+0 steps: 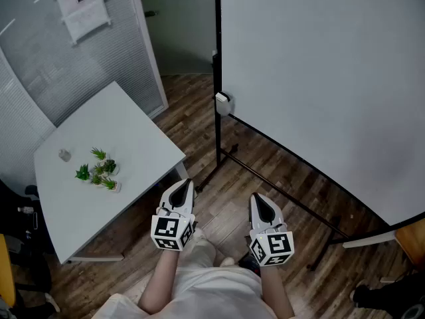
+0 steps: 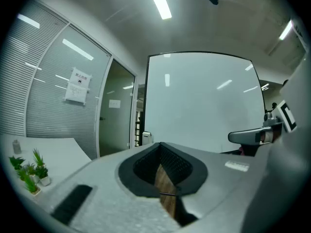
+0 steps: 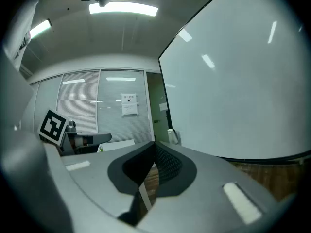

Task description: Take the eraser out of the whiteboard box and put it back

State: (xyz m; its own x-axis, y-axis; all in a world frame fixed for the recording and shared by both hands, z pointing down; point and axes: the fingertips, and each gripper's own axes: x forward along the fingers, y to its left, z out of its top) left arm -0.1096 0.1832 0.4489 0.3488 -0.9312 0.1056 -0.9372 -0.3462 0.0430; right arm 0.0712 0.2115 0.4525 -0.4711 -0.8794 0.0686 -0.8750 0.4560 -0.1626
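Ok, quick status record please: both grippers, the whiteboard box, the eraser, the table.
left gripper: shut, empty
right gripper: shut, empty
whiteboard box: small, white, on the left edge of the whiteboard, untouched
eraser: not visible
table: white, left of the whiteboard; small potted plants on it

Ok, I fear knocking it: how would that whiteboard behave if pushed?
The whiteboard is probably top-heavy: a big panel on a thin dark stand, so it may wobble. The stand's base spreads wide, so tipping seems unlikely. Whether it rolls I can't tell.
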